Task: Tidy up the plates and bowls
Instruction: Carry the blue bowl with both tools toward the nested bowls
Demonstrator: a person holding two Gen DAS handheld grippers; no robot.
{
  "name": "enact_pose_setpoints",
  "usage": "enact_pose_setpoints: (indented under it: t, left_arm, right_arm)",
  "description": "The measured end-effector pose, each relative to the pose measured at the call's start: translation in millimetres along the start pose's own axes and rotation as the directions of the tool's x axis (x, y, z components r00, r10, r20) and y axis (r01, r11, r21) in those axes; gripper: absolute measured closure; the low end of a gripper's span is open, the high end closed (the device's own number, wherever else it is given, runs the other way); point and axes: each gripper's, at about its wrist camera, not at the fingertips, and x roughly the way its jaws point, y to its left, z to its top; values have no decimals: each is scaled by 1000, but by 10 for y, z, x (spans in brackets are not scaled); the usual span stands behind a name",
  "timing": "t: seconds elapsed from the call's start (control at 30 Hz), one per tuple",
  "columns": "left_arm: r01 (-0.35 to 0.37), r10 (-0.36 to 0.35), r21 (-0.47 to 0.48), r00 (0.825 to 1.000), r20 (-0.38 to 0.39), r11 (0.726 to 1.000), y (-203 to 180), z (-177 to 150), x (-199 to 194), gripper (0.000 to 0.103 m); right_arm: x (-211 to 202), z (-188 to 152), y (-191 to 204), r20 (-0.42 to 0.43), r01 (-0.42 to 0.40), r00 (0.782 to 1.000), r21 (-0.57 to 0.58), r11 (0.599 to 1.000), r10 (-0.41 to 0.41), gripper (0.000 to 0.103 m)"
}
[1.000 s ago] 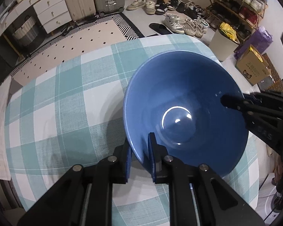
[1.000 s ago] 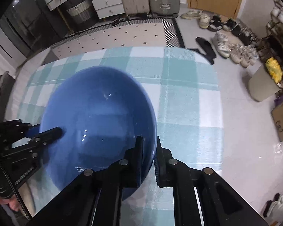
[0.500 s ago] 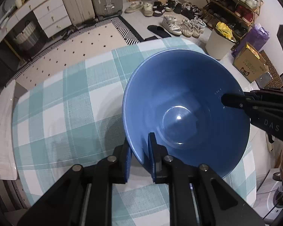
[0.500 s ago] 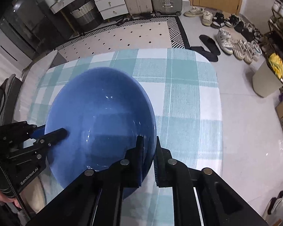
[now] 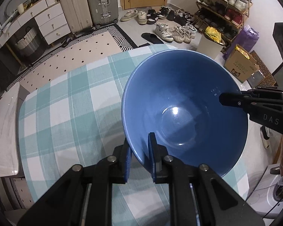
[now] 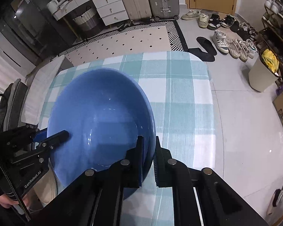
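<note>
A large blue bowl (image 5: 184, 101) is held in the air above a table with a teal and white checked cloth (image 5: 66, 103). My left gripper (image 5: 139, 150) is shut on the bowl's near rim, one finger inside and one outside. My right gripper (image 6: 148, 150) is shut on the opposite rim in the same way. The bowl (image 6: 96, 116) fills the left of the right wrist view. Each gripper shows in the other's view, the right one (image 5: 228, 98) and the left one (image 6: 60, 134). The bowl is empty.
The checked cloth (image 6: 179, 98) ends at a rounded far edge. Beyond it lie a patterned rug (image 5: 81, 54), suitcases (image 5: 101, 0), a drawer unit (image 5: 49, 20), scattered shoes (image 5: 171, 32), a bin (image 5: 209, 43) and a cardboard box (image 5: 239, 67).
Both grippers have lifted the bowl higher, so the table looks smaller and farther below. The grips on the rim are unchanged.
</note>
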Motion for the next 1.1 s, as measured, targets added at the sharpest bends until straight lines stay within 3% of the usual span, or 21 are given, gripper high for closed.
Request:
enact_pose_setpoints:
  t: [0.6, 0.77, 1.1]
  left_arm:
    - [0, -2, 58, 999, 38, 998, -310, -566, -705, 88]
    - [74, -74, 29, 997, 2, 997, -292, -754, -778, 88]
    - [71, -71, 26, 997, -15, 997, -367, -1077, -803, 88]
  right_arm:
    - [-903, -747, 265, 64, 15, 998, 2, 1000, -15, 94]
    - [-1113, -1028, 337, 94, -14, 995, 13, 1000, 13, 94]
    - [-1169, -1424, 476, 71, 11, 997, 44, 999, -14, 94]
